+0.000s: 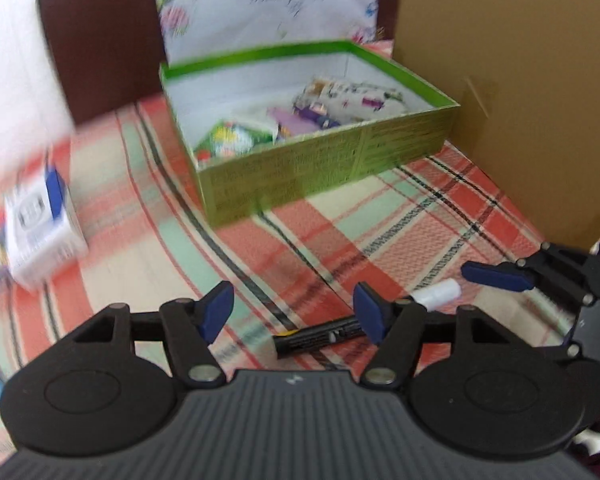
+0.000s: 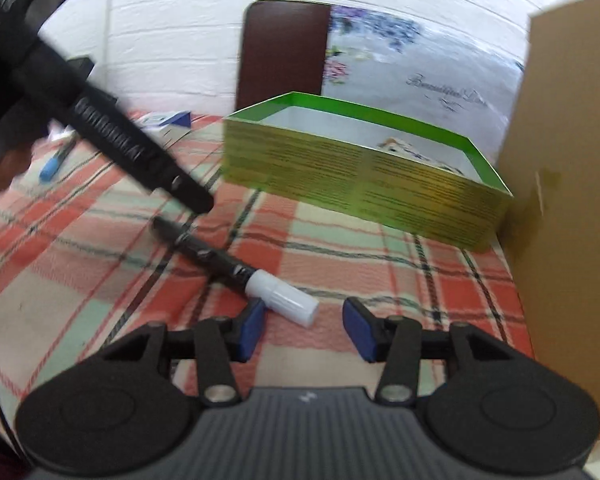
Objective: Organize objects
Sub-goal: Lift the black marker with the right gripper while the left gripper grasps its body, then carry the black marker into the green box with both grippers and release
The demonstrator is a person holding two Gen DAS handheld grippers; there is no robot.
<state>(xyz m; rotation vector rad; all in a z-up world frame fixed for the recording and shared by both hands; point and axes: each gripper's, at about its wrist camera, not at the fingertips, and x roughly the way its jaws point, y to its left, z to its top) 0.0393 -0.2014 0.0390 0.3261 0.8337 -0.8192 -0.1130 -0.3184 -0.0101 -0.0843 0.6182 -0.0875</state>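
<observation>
A black marker with a white cap [image 2: 236,268] lies on the plaid cloth; it also shows in the left wrist view [image 1: 328,334]. My right gripper [image 2: 304,330] is open, its left fingertip just beside the white cap [image 2: 284,300]. My left gripper [image 1: 294,314] is open and empty, its right finger over the marker's black barrel. The right gripper's fingers [image 1: 496,276] show at the right of the left wrist view, near the cap [image 1: 440,294]. A green open box [image 1: 312,128] holding several colourful packets stands behind; it also shows in the right wrist view [image 2: 364,176].
A brown cardboard panel [image 1: 512,92] stands at the right, next to the box. A white and blue carton [image 1: 40,220] lies at the left. A blue pen [image 2: 56,162] lies far left. A dark chair back [image 2: 284,52] and a floral cloth [image 1: 268,4] are behind.
</observation>
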